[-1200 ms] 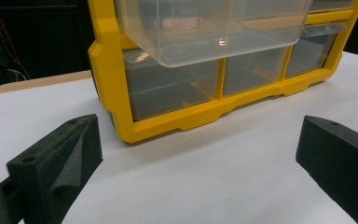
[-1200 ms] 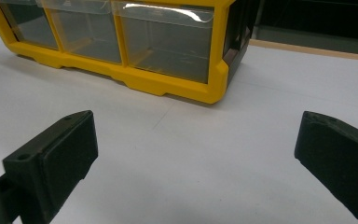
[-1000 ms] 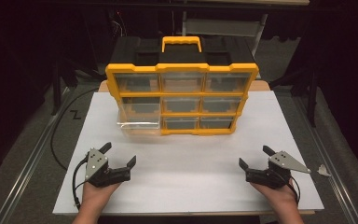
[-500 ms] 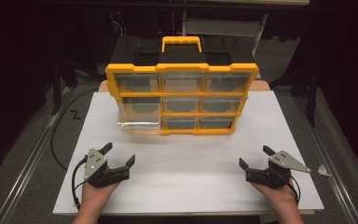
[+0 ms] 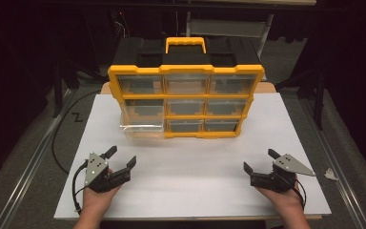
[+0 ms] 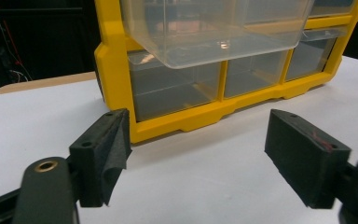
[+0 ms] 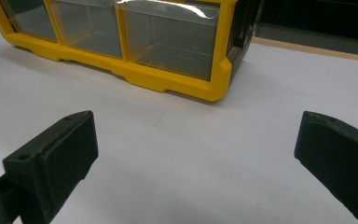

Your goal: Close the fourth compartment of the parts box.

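A yellow organizer case [image 5: 186,70] with clear drawers stands upright at the back of the white table [image 5: 195,186]. Its left middle drawer [image 5: 142,128] is pulled partway out toward me. My left gripper [image 5: 122,155] rests near the front left edge, well short of the case. Its jaws are open with nothing between them and have just been closing a little. The left gripper view looks past the gripper [image 6: 198,154] at the case [image 6: 112,70] and up at the pulled drawer [image 6: 214,28]. My right gripper [image 5: 259,160] sits open and empty at the front right, facing the case's right corner [image 7: 219,74].
A yellow carry handle [image 5: 185,43] tops the case. A small white scrap [image 5: 331,174] lies by the table's right edge. A black cable [image 5: 57,143] loops over the floor on the left. Bare white tabletop lies between the grippers and the case.
The left gripper's jaws stand a little closer together than before. Neither hand has shifted, and the case and drawer are as they were.
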`<action>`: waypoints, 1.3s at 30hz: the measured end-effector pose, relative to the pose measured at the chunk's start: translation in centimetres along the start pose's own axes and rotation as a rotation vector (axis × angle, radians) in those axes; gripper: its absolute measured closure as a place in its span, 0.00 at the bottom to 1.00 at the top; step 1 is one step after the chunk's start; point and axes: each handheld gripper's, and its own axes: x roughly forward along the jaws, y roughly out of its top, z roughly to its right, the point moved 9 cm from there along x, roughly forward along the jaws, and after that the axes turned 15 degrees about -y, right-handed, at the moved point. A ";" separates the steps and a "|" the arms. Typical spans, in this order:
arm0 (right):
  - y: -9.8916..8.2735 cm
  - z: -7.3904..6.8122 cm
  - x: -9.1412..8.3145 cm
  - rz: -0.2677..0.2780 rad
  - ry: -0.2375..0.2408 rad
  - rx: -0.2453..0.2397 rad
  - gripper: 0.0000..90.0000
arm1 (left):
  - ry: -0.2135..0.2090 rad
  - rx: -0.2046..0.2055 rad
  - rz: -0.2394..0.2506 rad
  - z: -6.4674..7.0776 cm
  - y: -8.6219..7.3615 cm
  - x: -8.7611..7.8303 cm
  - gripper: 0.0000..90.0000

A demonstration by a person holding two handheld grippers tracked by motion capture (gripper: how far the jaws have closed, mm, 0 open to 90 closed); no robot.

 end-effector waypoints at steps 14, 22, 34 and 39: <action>-0.1 0.1 0.1 -0.006 -0.007 0.000 0.01 | -0.011 0.028 -0.001 0.3 -0.1 -0.1 0.50; -0.1 0.2 0.1 -0.009 -0.008 0.002 0.01 | 0.003 0.025 -0.001 0.1 -0.1 -0.2 0.63; -0.2 0.2 0.2 -0.015 -0.005 0.005 0.01 | -0.005 0.016 0.009 0.1 0.0 -0.3 0.84; -0.2 0.2 0.2 -0.016 -0.005 0.006 0.01 | -0.005 0.011 0.017 0.1 0.0 -0.4 0.91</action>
